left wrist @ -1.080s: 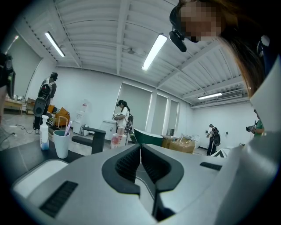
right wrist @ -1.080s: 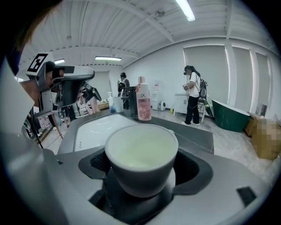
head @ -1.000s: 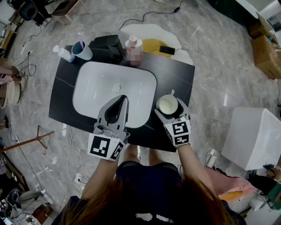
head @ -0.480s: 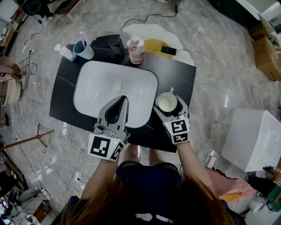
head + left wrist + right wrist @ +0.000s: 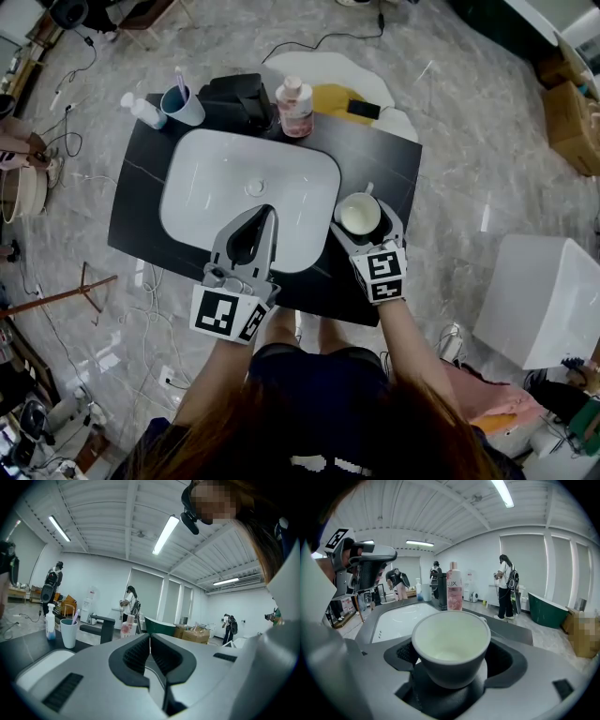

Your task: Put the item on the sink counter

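Note:
A white cup (image 5: 359,216) with a small handle is held between the jaws of my right gripper (image 5: 362,221), which is shut on it. It is over the black sink counter (image 5: 375,159), just right of the white basin (image 5: 225,178). In the right gripper view the cup (image 5: 450,644) is upright and empty; I cannot tell whether it touches the counter. My left gripper (image 5: 270,212) is over the front of the basin. Its jaws are shut on nothing, and the left gripper view shows the left gripper (image 5: 150,637) with the tips meeting.
Along the counter's back edge stand a pink bottle (image 5: 294,106), a black fixture (image 5: 239,98), a tumbler with a toothbrush (image 5: 183,103) and a small spray bottle (image 5: 141,111). A white box (image 5: 544,291) sits on the floor at the right. Cables lie on the floor.
The right gripper with the cup has crept a little farther from the person over the counter. The left gripper stays where it was.

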`<action>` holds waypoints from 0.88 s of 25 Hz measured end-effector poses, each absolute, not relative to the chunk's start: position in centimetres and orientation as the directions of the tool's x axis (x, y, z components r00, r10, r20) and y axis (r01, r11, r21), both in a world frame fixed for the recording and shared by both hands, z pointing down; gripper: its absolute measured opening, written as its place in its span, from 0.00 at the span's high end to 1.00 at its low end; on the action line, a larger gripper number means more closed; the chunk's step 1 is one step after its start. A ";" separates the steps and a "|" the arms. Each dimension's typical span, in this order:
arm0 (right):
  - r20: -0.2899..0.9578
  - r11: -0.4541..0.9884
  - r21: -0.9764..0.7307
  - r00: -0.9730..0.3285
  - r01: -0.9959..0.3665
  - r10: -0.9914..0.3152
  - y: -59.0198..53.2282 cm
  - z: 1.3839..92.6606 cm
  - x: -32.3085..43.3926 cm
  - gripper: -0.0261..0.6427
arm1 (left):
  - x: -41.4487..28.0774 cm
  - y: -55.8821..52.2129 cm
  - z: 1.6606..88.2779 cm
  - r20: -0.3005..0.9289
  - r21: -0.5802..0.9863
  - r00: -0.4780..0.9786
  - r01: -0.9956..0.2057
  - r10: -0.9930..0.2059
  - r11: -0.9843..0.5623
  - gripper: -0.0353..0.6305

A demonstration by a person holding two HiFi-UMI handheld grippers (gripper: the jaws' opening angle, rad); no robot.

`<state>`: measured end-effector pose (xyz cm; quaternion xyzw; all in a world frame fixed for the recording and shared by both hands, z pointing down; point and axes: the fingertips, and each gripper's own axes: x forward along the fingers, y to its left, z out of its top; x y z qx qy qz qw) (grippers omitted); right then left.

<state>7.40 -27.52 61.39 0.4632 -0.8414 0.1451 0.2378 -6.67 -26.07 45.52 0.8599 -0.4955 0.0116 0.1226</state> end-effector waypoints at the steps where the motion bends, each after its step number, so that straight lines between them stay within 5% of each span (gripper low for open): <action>1: 0.538 0.528 -0.025 -0.457 -0.849 -0.708 -27.6 61.4 7.4 0.31 | -6.7 -26.1 45.5 0.141 0.198 0.508 -0.855 -0.849 -0.479 0.91; 22: 0.550 0.483 -0.056 -0.430 -0.874 -0.716 -27.3 60.5 7.9 0.26 | -7.1 -25.2 45.6 0.150 0.187 0.500 -0.861 -0.853 -0.472 0.91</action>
